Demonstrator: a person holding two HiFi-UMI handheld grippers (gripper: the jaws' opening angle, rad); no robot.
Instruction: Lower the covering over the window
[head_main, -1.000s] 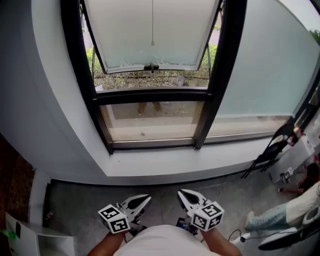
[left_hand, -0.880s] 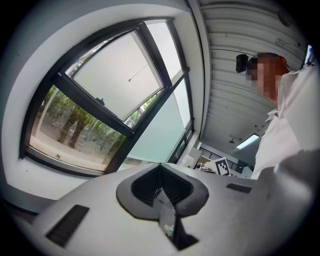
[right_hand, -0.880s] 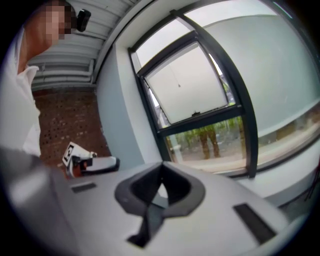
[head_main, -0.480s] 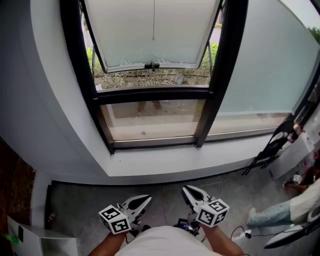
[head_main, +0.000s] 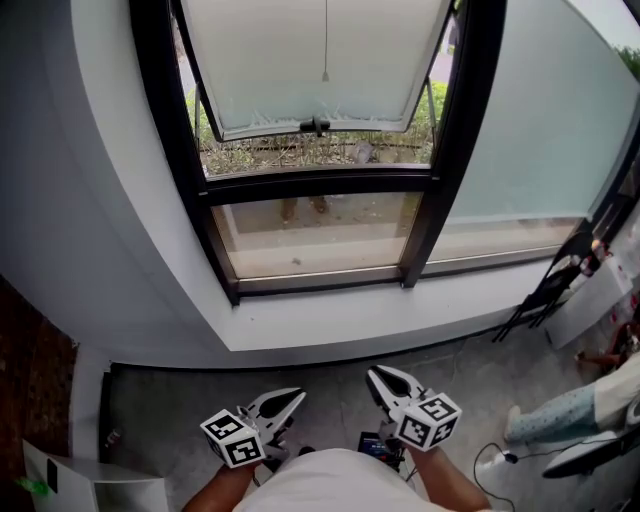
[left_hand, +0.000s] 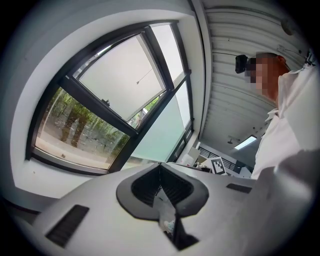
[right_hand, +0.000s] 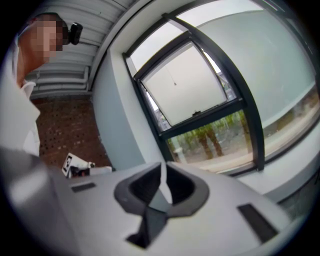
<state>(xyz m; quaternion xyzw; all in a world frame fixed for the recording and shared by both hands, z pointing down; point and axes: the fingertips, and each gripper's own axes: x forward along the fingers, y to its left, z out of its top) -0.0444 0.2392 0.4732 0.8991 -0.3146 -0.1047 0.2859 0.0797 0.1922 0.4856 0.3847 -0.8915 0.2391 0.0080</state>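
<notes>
A black-framed window (head_main: 318, 185) fills the wall ahead. Its upper sash (head_main: 315, 60) is white and frosted, with a small black handle (head_main: 315, 126) at its lower edge. A thin pull cord (head_main: 324, 40) with a small end knob hangs in front of that sash, and the same cord (right_hand: 174, 75) shows in the right gripper view. No lowered covering is in view. My left gripper (head_main: 290, 398) and right gripper (head_main: 378, 375) are low over the floor, far below the cord, both shut and holding nothing. The left gripper (left_hand: 160, 167) points toward the window (left_hand: 100, 100).
A wide frosted pane (head_main: 530, 130) lies right of the window. A white sill (head_main: 400, 320) runs below it. A black folding stand (head_main: 545, 295) leans at the right, near a person's legs (head_main: 560, 415) and a floor cable (head_main: 490, 460). A white box (head_main: 90, 488) sits bottom left by a brick wall (head_main: 30, 370).
The window and cord now sit a little further right in the head view. The right gripper has shifted slightly right and forward. Both stay shut and empty.
</notes>
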